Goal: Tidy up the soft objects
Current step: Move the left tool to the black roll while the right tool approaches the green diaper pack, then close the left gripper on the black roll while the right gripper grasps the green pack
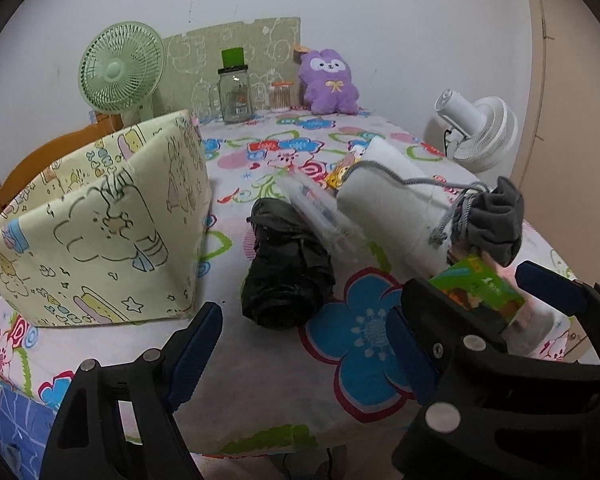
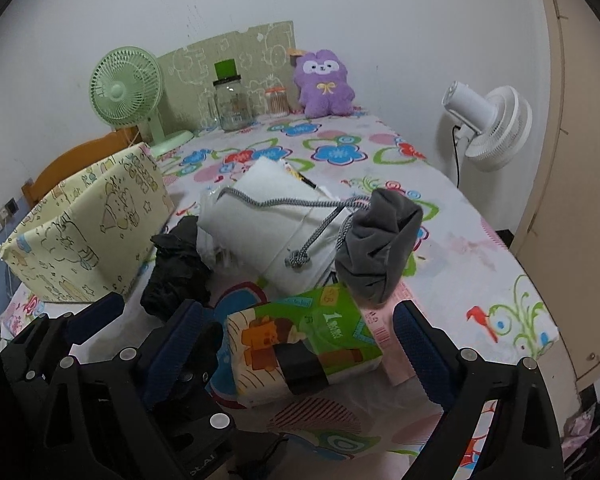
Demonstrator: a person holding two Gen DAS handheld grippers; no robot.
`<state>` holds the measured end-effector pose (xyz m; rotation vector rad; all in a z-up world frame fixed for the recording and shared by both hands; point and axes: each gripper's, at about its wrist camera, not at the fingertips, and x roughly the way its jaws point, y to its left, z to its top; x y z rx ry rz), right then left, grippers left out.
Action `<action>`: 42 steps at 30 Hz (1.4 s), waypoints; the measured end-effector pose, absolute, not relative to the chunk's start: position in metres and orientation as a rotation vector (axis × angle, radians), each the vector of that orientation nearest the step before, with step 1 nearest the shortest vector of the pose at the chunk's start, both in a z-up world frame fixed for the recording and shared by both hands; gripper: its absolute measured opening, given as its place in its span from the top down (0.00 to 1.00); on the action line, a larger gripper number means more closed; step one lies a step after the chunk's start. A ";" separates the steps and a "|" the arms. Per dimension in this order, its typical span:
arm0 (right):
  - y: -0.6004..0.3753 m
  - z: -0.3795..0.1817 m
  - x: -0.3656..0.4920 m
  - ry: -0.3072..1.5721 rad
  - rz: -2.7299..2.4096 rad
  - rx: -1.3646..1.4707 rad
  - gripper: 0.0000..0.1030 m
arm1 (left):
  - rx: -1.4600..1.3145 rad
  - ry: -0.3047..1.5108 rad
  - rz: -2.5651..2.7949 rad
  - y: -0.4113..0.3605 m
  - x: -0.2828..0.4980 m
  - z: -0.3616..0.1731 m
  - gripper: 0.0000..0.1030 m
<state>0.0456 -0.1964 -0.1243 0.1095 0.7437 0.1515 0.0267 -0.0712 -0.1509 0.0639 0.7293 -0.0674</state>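
The tissue pack (image 2: pixel 300 344) sat near the tabletop's (image 2: pixel 460 216) front edge, right between the right gripper's (image 2: pixel 296 344) wide-open fingers. Looked light and squishy with slick wrap, so I'd pinch its long sides mid-pack. Left gripper (image 1: pixel 304 356) was also wide, empty.

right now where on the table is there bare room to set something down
Bare cloth lies along the near edge, in front of the storage box and black umbrella. More lies between the white roll and the purple plush. It is crowded mid-table around the grey pouch and tissue pack.
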 end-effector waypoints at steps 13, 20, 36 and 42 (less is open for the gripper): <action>-0.190 -0.134 0.058 0.771 0.126 0.108 0.27 | 0.063 0.748 -0.064 -0.070 0.038 -0.158 0.20; -0.192 -0.129 0.063 0.765 0.101 0.104 0.58 | 0.070 0.714 -0.039 -0.070 0.047 -0.153 0.28; -0.193 -0.126 0.073 0.793 0.142 0.134 0.29 | 0.030 0.757 -0.083 -0.066 0.056 -0.157 0.59; -0.184 -0.126 0.070 0.804 0.151 0.109 0.23 | 0.039 0.752 -0.087 -0.063 0.042 -0.155 0.59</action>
